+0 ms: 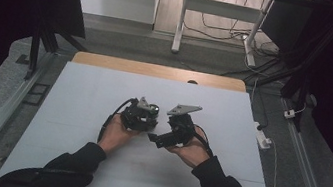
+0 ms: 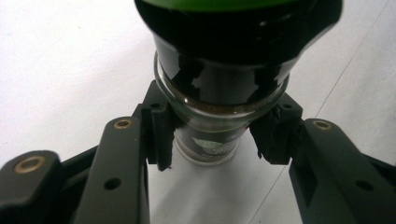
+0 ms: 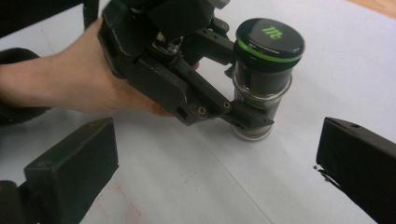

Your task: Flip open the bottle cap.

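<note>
Where the left gripper [image 3: 250, 119] meets the jar [image 3: 261, 79], its jaws are clamped on the glass body below the black lid [image 3: 270, 38] with the green band; the jar stands upright on the white table [image 1: 81, 110]. Nearby, the right gripper [image 3: 215, 172] faces the jar with jaws spread wide, touching nothing. A hand [image 3: 70, 88] grips the left unit.
</note>
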Available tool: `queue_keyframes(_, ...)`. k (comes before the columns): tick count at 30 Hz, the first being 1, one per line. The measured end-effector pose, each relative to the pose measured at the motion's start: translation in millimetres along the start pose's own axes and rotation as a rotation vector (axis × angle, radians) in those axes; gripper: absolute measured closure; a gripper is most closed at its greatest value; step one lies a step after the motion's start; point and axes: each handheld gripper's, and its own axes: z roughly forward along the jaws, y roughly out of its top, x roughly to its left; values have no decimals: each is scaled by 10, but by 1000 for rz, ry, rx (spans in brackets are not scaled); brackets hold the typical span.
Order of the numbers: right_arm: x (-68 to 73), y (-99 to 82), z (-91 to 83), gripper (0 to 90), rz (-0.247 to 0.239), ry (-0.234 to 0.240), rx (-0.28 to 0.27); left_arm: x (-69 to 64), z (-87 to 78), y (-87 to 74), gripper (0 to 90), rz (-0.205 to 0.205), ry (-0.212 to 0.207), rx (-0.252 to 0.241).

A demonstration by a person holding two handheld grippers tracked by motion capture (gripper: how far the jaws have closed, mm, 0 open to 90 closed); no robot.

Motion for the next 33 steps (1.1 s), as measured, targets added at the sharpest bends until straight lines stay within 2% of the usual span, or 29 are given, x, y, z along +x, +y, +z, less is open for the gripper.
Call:
queue_keyframes(5, -24, 8, 86, 3, -15, -7, 18, 0, 0, 0, 537, 0, 0, 0)
queue_keyframes(8, -41, 23, 87, 81, -16, -7, 12, 1, 0, 0, 537, 1, 0, 0)
queue_keyframes(16, -101, 79, 66, 431, -42, 1, -11, 0, 0, -1, 537, 0, 0, 0)
queue_keyframes(25, -186, 115, 125, 897, -30, 35, 32, -1, 0, -3, 537, 1, 1, -1)
queue_keyframes(27, -210, 122, 128, 900, -15, 51, 27, -2, 0, -5, 537, 2, 2, -1)
queue_keyframes(33, -218, 172, 150, 900, -21, 45, 7, -5, 0, -6, 537, 3, 4, -2)
